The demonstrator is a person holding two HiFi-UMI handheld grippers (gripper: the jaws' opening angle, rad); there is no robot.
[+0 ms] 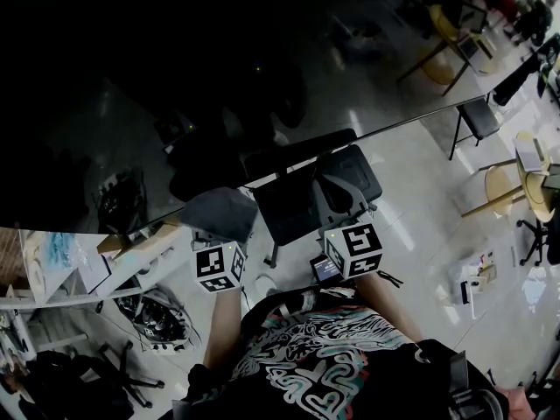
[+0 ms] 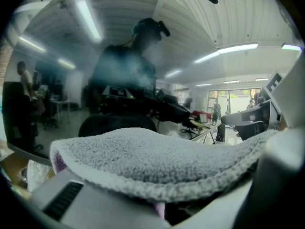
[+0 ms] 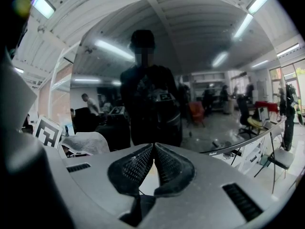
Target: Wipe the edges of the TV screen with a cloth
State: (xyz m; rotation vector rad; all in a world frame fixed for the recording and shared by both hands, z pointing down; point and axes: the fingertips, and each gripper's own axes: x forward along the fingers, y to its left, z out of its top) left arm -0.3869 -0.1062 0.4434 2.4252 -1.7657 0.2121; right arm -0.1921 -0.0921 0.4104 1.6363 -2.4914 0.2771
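Observation:
The dark, mirror-like TV screen (image 1: 131,103) fills the upper left of the head view, and its lower edge (image 1: 411,119) runs on a slant up to the right. A grey terry cloth (image 1: 219,213) rests against that lower edge, draped over my left gripper (image 1: 219,227), which is shut on it; the jaws are hidden under it. In the left gripper view the cloth (image 2: 157,161) covers the lower half, in front of the screen (image 2: 119,80). My right gripper (image 3: 153,145) is shut and empty, facing the screen (image 3: 190,80) just right of the cloth (image 3: 88,142). Its cube (image 1: 353,250) shows.
A black office chair (image 1: 319,191) stands on the floor under the TV's edge. A cluttered white desk (image 1: 52,269) is at the left. A black chair (image 1: 479,116) and wooden stools (image 1: 503,186) stand at the right. My patterned shirt (image 1: 324,357) fills the bottom.

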